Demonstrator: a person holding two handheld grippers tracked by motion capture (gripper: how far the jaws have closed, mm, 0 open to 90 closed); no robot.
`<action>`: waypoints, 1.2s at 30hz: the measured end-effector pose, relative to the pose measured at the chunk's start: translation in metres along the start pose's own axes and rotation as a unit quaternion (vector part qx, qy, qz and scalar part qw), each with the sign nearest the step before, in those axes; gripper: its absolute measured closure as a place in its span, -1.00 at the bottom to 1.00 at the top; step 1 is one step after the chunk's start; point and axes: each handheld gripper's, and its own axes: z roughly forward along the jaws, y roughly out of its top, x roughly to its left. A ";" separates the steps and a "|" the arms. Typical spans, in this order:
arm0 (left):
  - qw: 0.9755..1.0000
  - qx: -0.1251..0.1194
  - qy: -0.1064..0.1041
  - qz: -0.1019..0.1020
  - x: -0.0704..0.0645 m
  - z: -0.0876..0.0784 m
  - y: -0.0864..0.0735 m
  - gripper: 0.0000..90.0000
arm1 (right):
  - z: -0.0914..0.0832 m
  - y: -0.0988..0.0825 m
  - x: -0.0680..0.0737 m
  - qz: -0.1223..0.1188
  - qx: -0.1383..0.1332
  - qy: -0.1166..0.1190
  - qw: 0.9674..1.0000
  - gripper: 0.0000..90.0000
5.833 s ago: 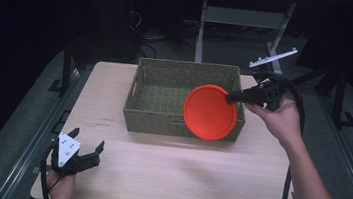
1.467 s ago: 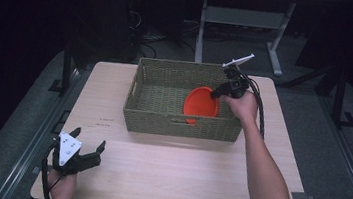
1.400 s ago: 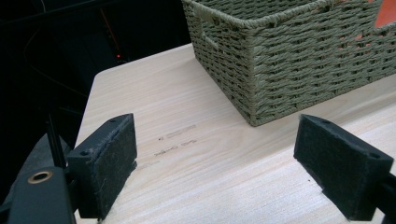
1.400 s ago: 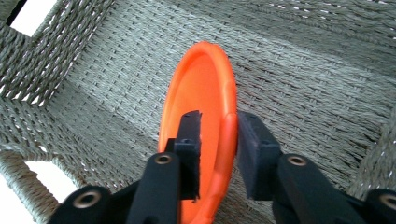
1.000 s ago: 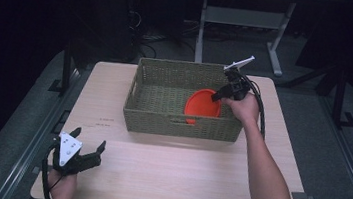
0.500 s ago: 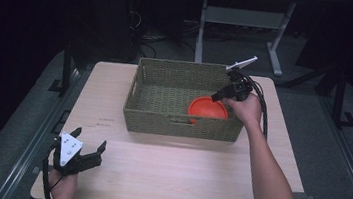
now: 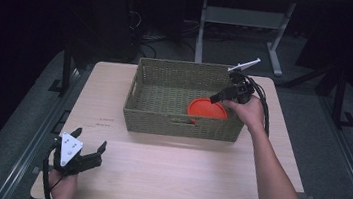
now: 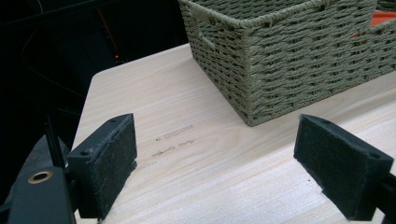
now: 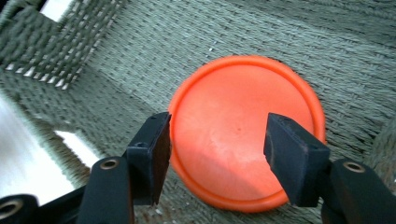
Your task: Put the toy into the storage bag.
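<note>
Starting over on the left, our left gripper [image 7: 88,154] is parked near the front-left corner of the table [image 7: 180,180], jaws spread wide with nothing but bare wood between them, and it hasn't budged across any of the earlier shots. In the left gripper view we're looking past those pads at the near corner of the wicker basket [image 8: 289,60], well apart from it. Moving right, the basket sits toward the back of the table, and the orange plate [image 7: 207,108] is lying flat on its woven floor, in the right half close to the front wall. Then the right gripper [image 7: 219,97] hovers just above it at the basket's right edge. Big change here: its jaws have just been opening, and in the right gripper view the pads stand apart on either side of the plate [image 9: 245,130] without pressing on it, so we've let go. Compare with a few seconds back, when we had the plate clamped and tilted up on edge outside the basket's front right corner, and even a second ago it was leaning in the grip inside the basket. Looks to us like the drop-off is basically done; what's left is lifting the right hand clear.
</note>
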 end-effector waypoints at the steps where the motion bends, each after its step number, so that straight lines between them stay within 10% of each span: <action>1: 1.000 0.000 0.000 0.000 0.000 0.000 0.000 -0.72 | 0.000 0.000 0.000 0.000 0.000 0.000 1.000 -0.11; 36: 1.000 0.001 0.002 0.001 -0.001 0.000 0.000 -0.72 | -0.037 -0.030 0.021 -0.040 -0.034 0.091 0.994 -0.32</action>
